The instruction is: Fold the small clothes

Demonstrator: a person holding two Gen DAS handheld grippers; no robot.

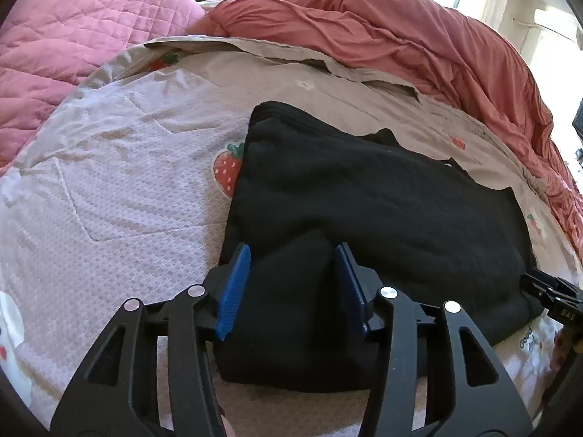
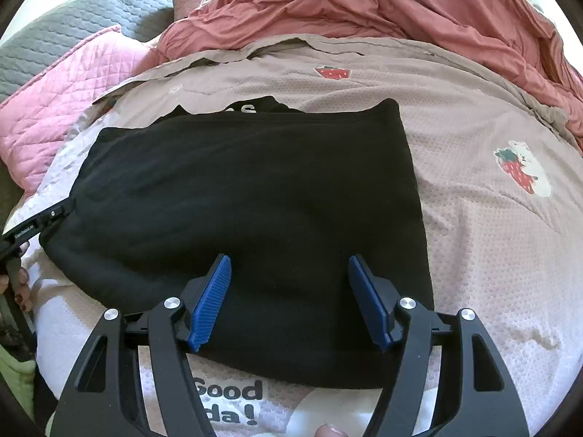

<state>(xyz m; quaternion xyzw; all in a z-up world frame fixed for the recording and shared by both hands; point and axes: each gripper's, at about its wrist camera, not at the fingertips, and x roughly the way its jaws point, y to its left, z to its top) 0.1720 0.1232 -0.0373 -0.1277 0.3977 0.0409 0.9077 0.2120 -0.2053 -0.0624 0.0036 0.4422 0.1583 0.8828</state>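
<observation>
Bedding covers the whole surface: a pale strawberry-print bedspread with a folded black garment at its centre. Beyond the garment lie a rust-red duvet and pink quilt. Left tongs and right tongs stand apart over the garment's near edge, pads not pressing. White lettering on the garment is mostly hidden.

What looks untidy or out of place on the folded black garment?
The black garment is folded, but its far edge is uneven: an under layer with white lettering sticks out past the top fold. Nothing looks spilled or damaged.
</observation>
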